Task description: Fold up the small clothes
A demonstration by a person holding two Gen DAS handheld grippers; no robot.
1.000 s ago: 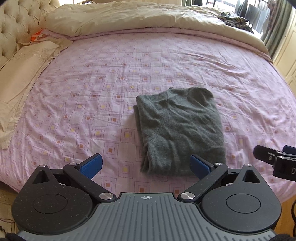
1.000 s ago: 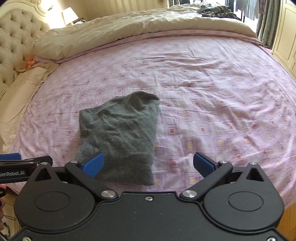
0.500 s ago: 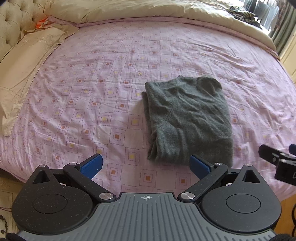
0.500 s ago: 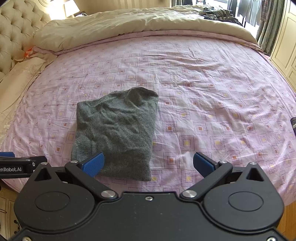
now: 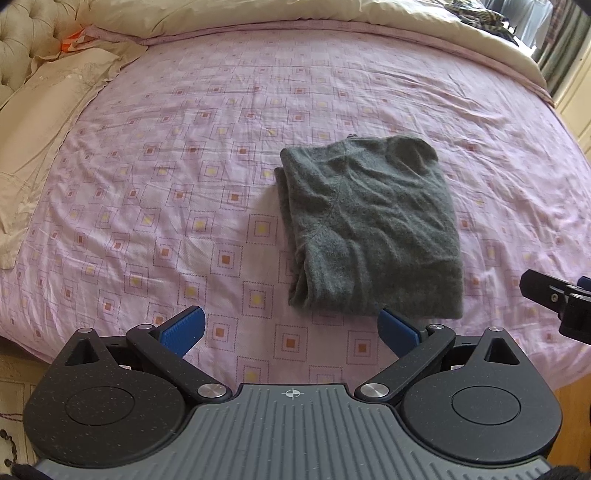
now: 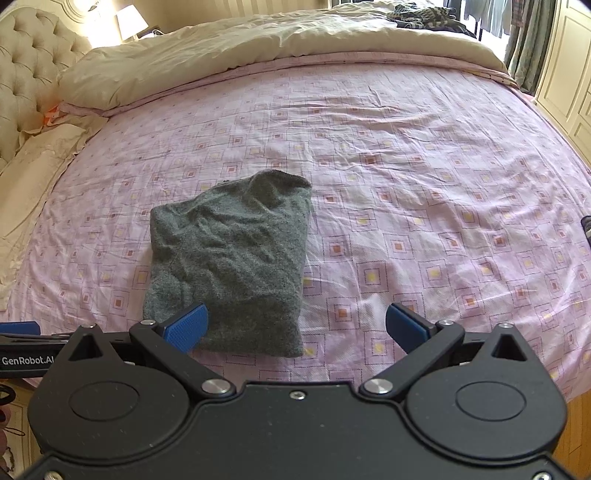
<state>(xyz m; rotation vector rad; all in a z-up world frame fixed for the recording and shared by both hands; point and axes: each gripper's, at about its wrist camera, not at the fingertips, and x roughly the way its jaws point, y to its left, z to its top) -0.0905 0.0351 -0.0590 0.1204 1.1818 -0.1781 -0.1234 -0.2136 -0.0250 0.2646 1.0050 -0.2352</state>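
Note:
A grey knitted garment [image 5: 373, 229] lies folded into a rough rectangle on the pink patterned bedsheet [image 5: 184, 177], near the bed's front edge. In the right wrist view the same garment [image 6: 232, 258] sits left of centre. My left gripper [image 5: 291, 328] hovers open above the sheet, just short of the garment's near edge, nothing between its blue pads. My right gripper [image 6: 297, 326] is open too, its left pad [image 6: 186, 326] over the garment's near corner. Each gripper shows at the edge of the other's view: the right gripper [image 5: 554, 299] and the left gripper [image 6: 26, 347].
A beige duvet [image 6: 258, 40] is bunched along the far side of the bed. Pillows [image 5: 40, 122] and a tufted headboard [image 6: 26, 66] lie to the left. Dark patterned clothes [image 6: 424, 14] rest at the far right. A cupboard [image 6: 569, 74] stands on the right.
Both grippers have drawn back and risen a little from the folded garment, so it sits farther up in the views. Both stay open and the garment has not moved.

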